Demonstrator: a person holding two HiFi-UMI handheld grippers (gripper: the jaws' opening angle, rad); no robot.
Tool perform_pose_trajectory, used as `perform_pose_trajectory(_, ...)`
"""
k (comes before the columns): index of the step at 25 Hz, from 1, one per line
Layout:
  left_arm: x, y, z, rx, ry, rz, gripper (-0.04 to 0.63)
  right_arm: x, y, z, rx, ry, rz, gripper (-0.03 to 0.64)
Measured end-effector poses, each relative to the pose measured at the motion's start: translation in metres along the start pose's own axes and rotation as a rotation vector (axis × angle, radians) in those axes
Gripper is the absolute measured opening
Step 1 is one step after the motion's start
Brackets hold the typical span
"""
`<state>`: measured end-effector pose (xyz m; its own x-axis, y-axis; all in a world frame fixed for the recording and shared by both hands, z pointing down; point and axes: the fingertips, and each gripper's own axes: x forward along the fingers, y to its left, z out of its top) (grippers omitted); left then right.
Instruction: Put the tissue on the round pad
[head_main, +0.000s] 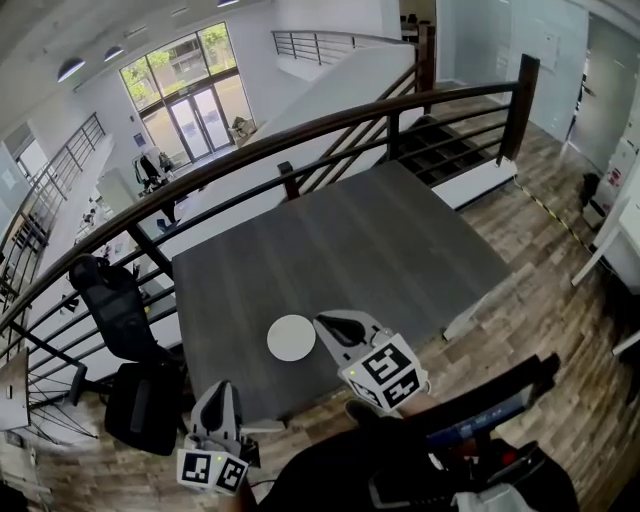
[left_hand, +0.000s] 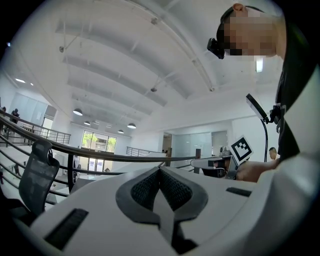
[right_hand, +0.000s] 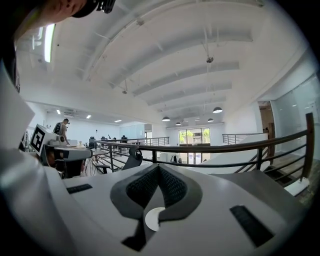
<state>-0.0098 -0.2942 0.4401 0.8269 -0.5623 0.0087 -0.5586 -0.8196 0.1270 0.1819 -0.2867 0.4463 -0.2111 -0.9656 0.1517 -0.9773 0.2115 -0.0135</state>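
The white round pad (head_main: 291, 338) lies on the grey surface (head_main: 400, 230) close to its near edge, somewhat towards the near-left corner. The right claw (head_main: 322, 322) is clenched with nothing in it, and its tips hang over the surface just beside the pad's right rim. The left claw (head_main: 222, 392) is clenched and empty too, held off the surface beyond its near edge, by the near-left corner.

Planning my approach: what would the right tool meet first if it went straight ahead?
Likely the railing beyond the table; the right tool points nearly level, above the round pad. Depth is unclear.
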Motion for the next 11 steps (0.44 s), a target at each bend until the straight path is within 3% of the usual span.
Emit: perform_pose_trajectory(11,0.0045,-0.0028,0.0038,0.004,0.001,-0.020,0.003,0.0014,0.0074,0.0071,-0.054,0.007,0.006,0.002)
